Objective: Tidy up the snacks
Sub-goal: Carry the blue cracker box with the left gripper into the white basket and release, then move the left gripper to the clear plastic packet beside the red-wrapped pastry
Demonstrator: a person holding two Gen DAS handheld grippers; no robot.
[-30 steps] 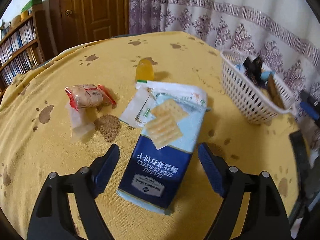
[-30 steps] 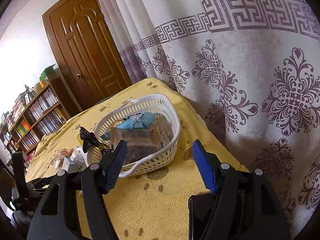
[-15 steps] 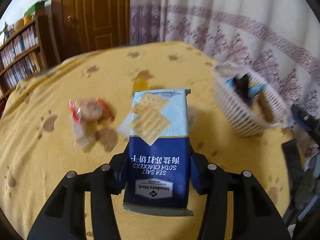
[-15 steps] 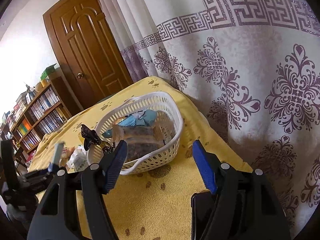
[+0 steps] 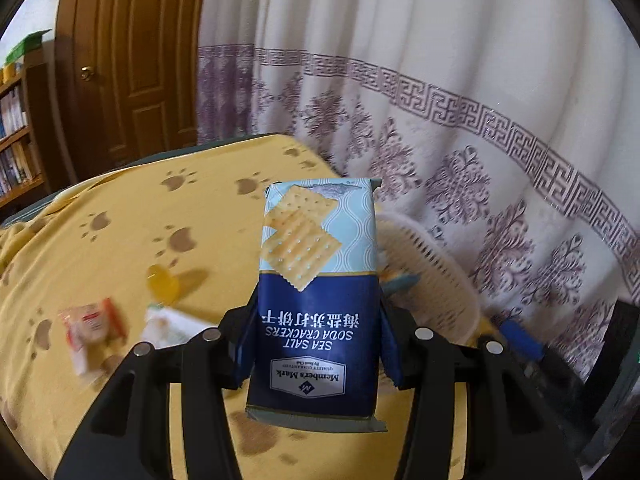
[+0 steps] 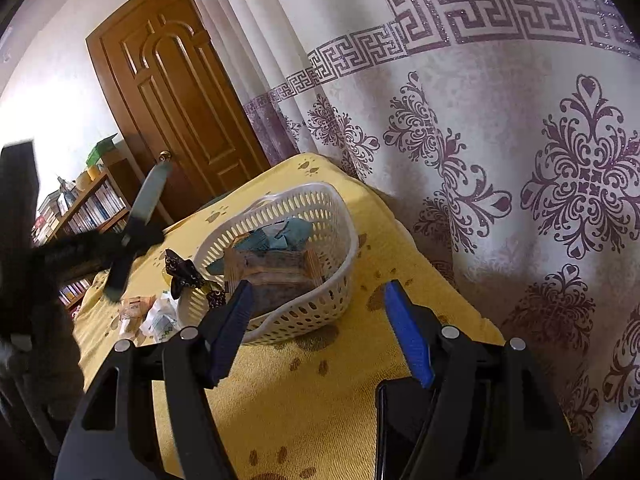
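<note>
My left gripper (image 5: 318, 344) is shut on a blue and white pack of sea salt soda crackers (image 5: 318, 280) and holds it upright above the yellow tablecloth (image 5: 120, 240). The white basket (image 5: 432, 276) lies just right of and behind the pack. In the right wrist view the same basket (image 6: 312, 308) holds several snacks, and the lifted cracker pack (image 6: 140, 220) hangs edge-on to its left. My right gripper (image 6: 320, 332) is open and empty, low over the cloth just in front of the basket.
A red and white snack packet (image 5: 90, 324), a white wrapper (image 5: 172, 326) and a yellow jelly cup (image 5: 162, 280) lie on the cloth at left. A black wrapped candy (image 6: 180, 272) hangs at the basket's left rim. A patterned curtain (image 6: 520, 160) stands close behind the table. A dark phone (image 6: 400, 432) lies under my right gripper.
My left gripper closed on the cracker pack and lifted it off the cloth, swinging right toward the basket. My right gripper has stayed open and nearly still.
</note>
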